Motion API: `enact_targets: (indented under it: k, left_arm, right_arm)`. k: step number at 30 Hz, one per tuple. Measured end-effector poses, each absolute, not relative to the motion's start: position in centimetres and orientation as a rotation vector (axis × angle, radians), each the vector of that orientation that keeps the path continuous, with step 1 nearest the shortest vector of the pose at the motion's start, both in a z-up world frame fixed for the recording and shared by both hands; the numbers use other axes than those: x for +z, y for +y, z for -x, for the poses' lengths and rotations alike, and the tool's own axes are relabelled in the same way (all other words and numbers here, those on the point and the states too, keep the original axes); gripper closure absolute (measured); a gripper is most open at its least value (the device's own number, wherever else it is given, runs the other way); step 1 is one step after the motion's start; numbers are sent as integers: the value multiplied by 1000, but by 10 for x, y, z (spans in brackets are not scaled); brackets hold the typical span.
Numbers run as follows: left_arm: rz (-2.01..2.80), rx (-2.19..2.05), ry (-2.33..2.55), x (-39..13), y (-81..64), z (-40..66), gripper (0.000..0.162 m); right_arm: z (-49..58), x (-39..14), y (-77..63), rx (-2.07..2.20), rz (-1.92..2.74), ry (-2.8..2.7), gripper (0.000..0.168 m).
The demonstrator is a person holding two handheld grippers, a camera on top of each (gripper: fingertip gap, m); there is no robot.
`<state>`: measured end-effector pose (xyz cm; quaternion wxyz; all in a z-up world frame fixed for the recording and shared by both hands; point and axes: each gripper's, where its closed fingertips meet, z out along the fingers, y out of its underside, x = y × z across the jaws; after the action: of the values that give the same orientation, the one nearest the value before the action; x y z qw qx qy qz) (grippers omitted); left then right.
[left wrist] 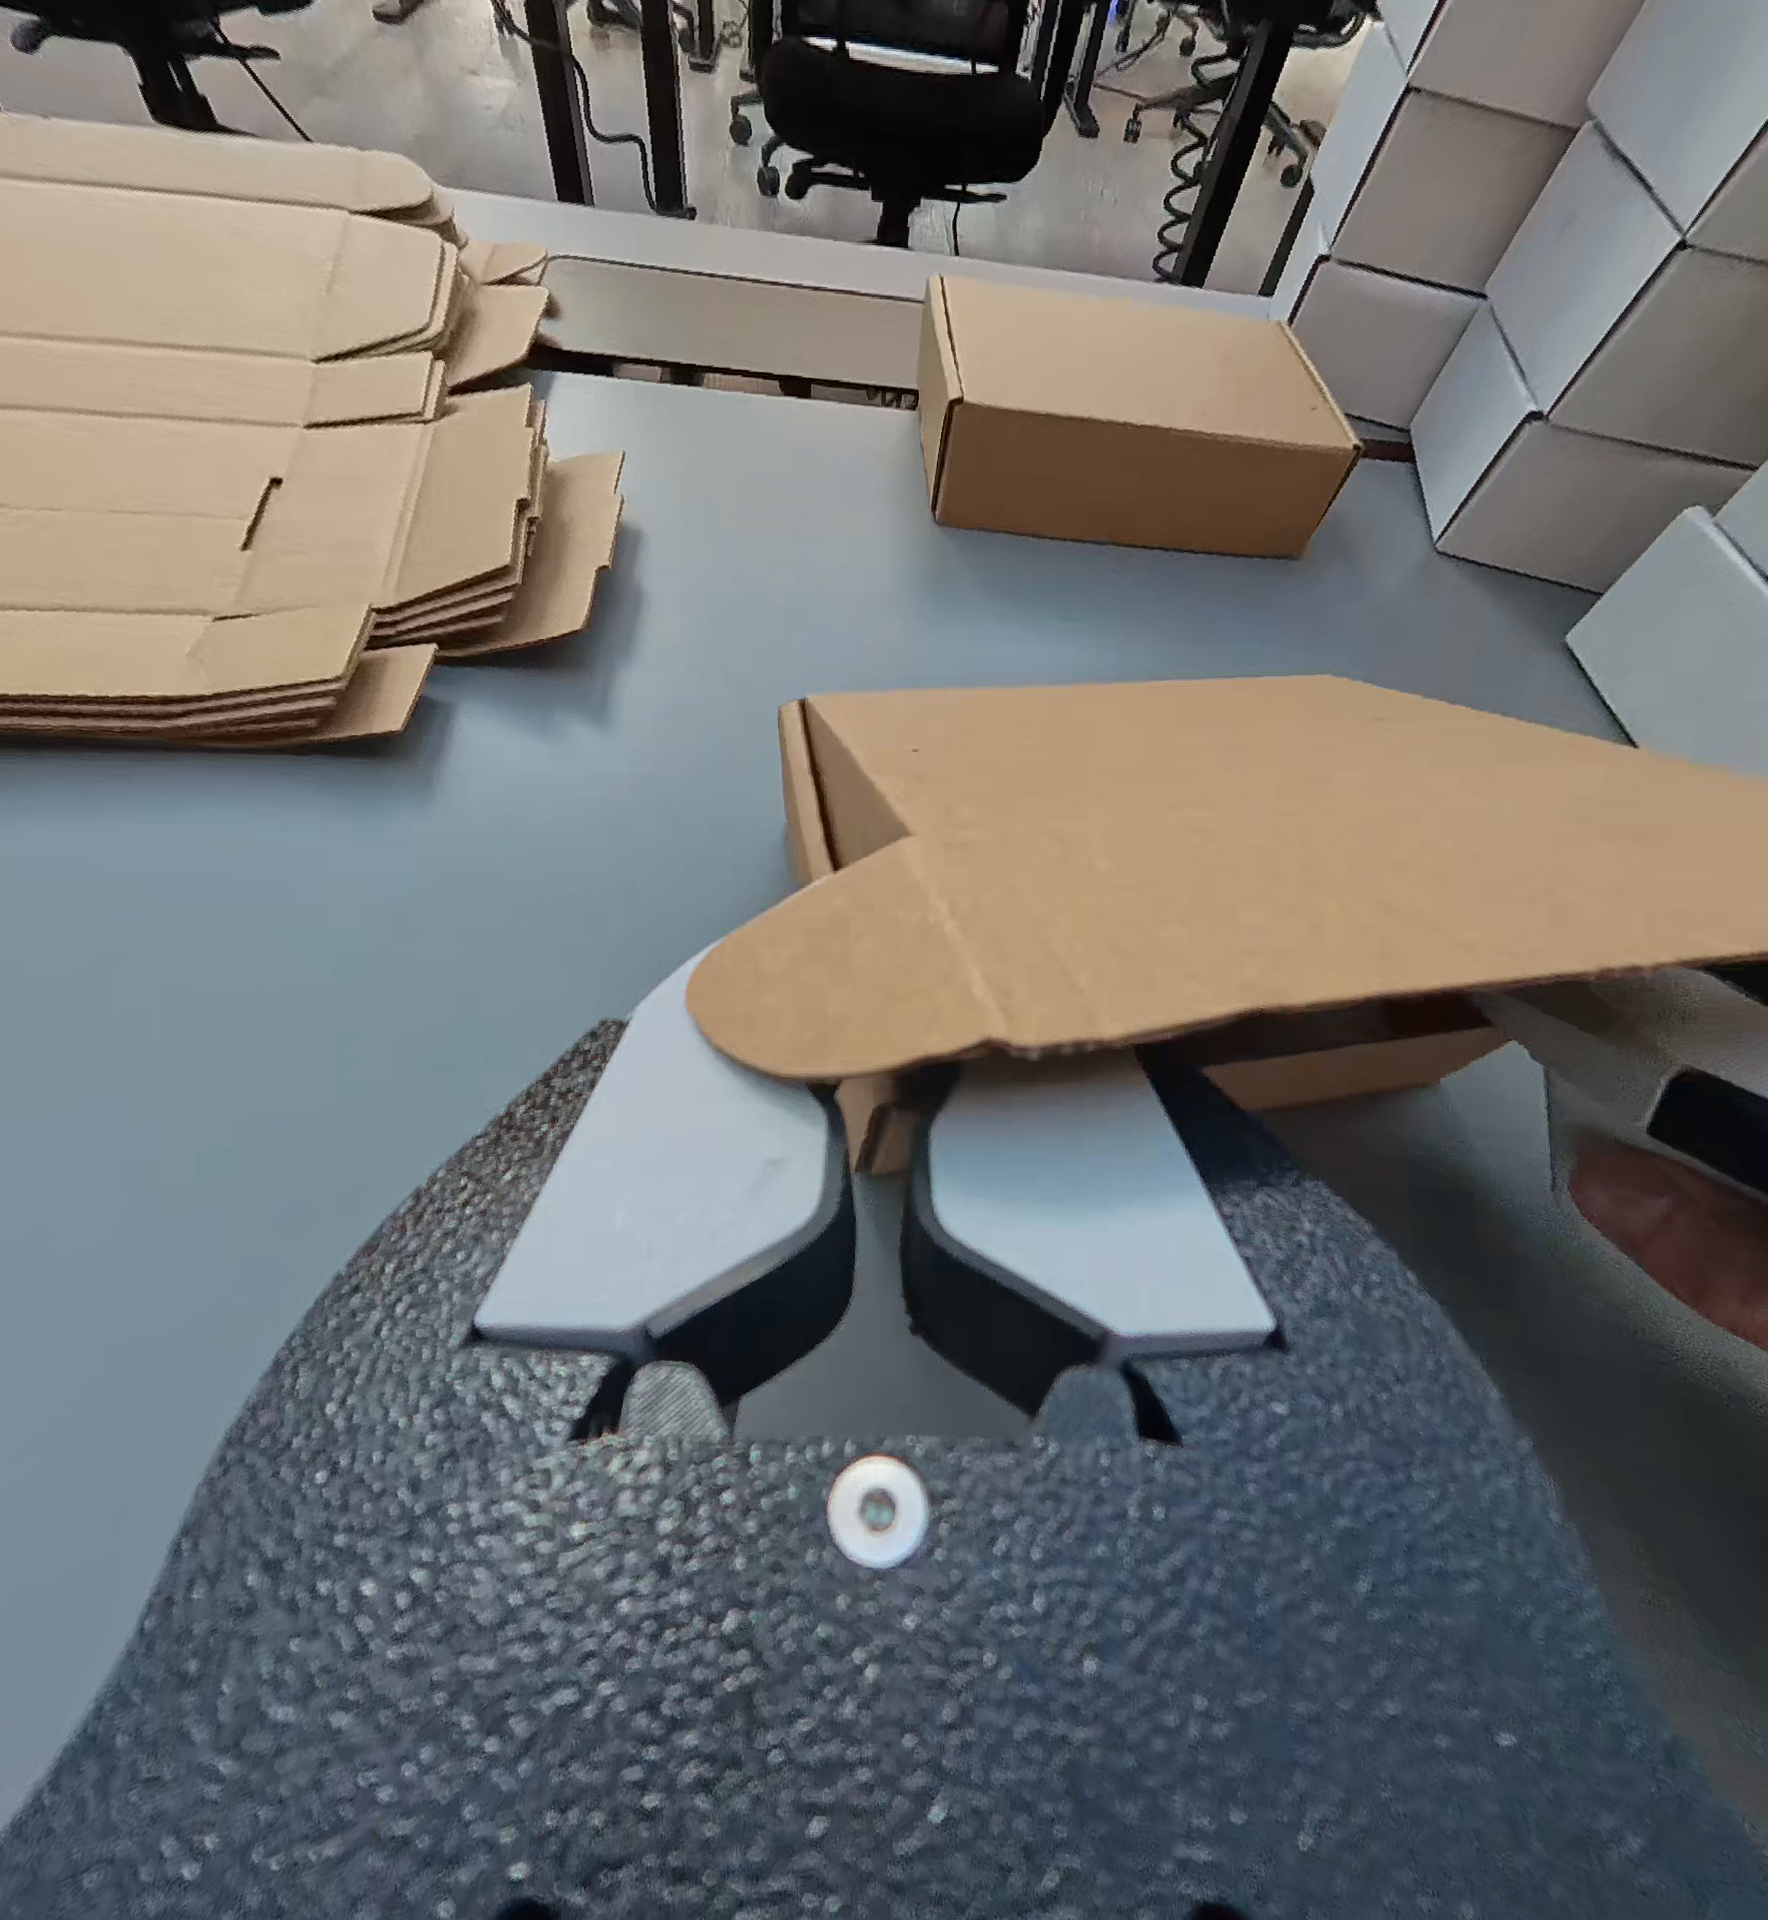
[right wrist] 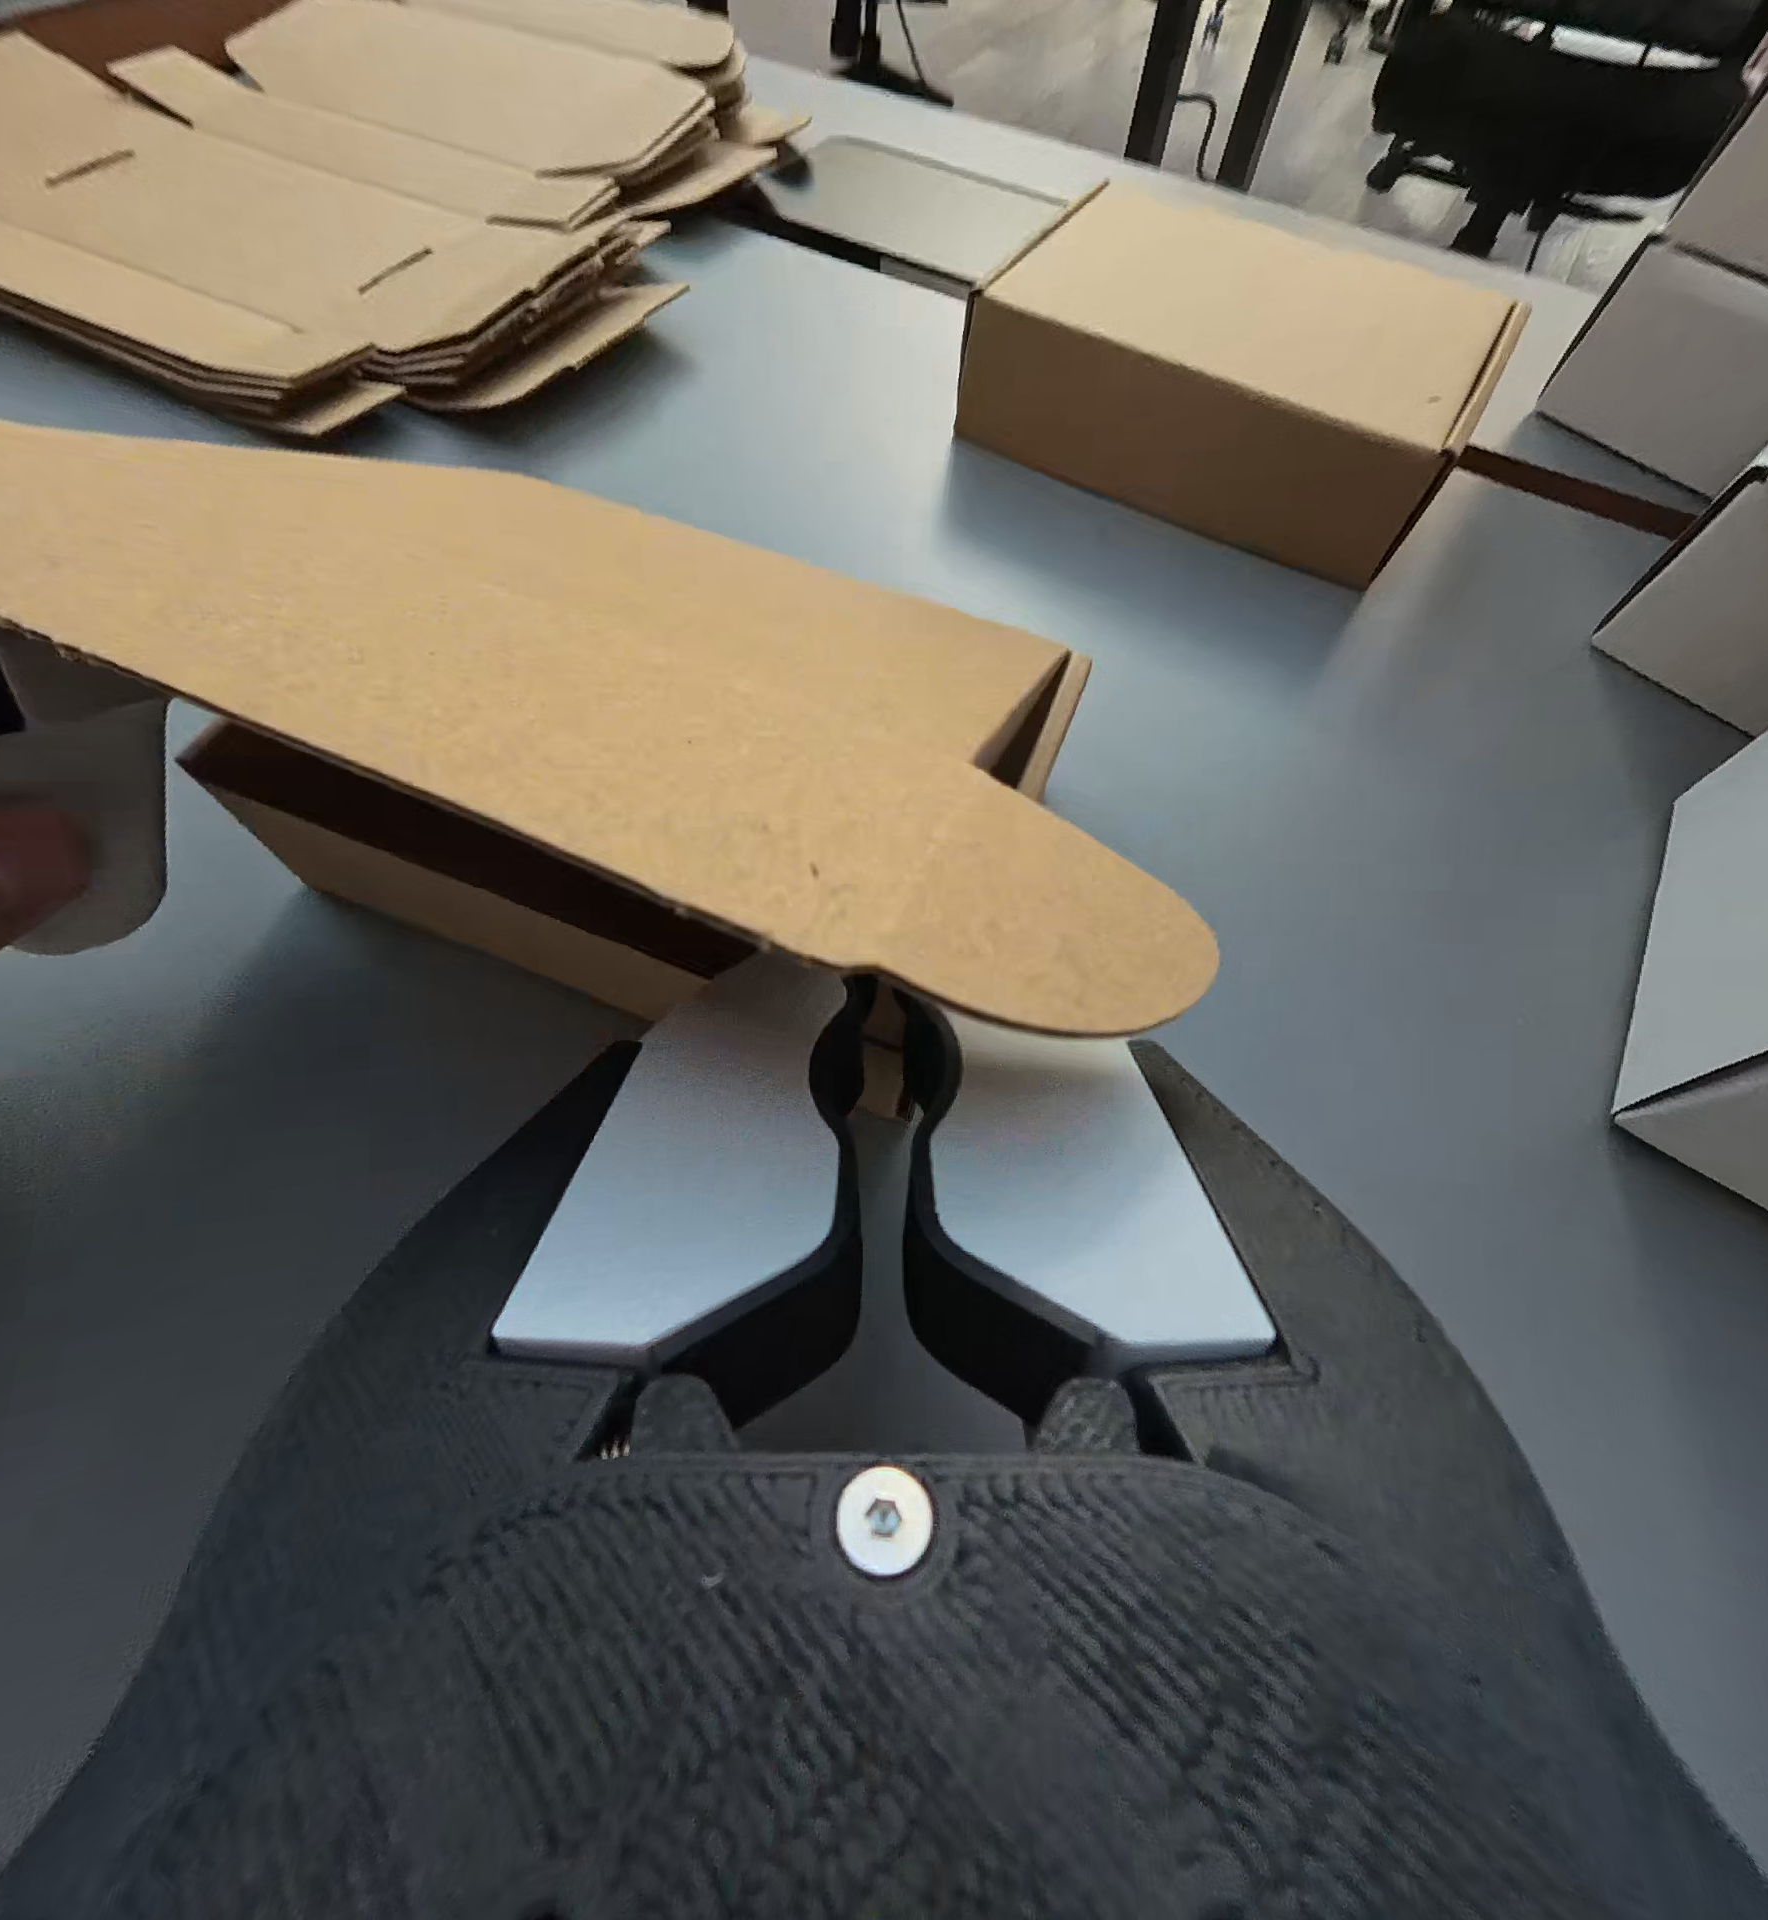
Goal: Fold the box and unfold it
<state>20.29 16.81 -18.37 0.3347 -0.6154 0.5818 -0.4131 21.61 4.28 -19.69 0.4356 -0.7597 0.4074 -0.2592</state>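
Note:
A brown cardboard box [left wrist: 1275,852] stands on the grey table [left wrist: 340,987]. Its lid is hinged at the back and raised at the front, with a dark gap over the front wall [right wrist: 423,873]. My left gripper [left wrist: 880,1081] is under the lid's left rounded ear [left wrist: 818,977], jaws nearly together, tips hidden by the ear. My right gripper [right wrist: 872,992] is under the right ear [right wrist: 1067,935], jaws nearly touching. The lid rests on the fingers. Each view shows the other gripper's white body and a hand at its edge [left wrist: 1638,1081] [right wrist: 59,727].
A stack of flat cardboard blanks [left wrist: 184,468] [right wrist: 340,208] lies at the far left. A folded brown box [left wrist: 1129,416] [right wrist: 1223,364] stands behind. White boxes [left wrist: 1586,312] [right wrist: 1742,364] are piled along the right. Office chairs [left wrist: 890,114] stand beyond the table.

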Motion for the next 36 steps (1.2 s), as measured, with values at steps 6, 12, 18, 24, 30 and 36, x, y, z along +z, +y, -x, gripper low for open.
enact_targets:
  k: [6, 12, 18, 24, 30, 36]
  left_arm:
    - [1651, -1095, 1581, -194, 167, -199, 158]
    - [1573, -1271, 1719, -190, 162, -194, 139]
    - [1469, -1254, 2002, -190, 190, -164, 111]
    - [1494, -1577, 1956, -131, 226, -166, 149]
    - [1518, -1991, 2266, -102, 182, -194, 162]
    - [1844, -1996, 2485, -145, 167, -219, 162]
  right_arm:
    - [-215, -200, 43, -741, 2004, 940, 167]
    - [-215, -200, 43, -752, 2000, 919, 167]
    - [-215, -200, 43, -754, 2003, 896, 167]
    - [-216, -199, 43, -752, 1988, 886, 167]
    - [-216, -199, 43, -751, 1991, 876, 167]
    - [-216, -199, 43, -744, 1995, 859, 167]
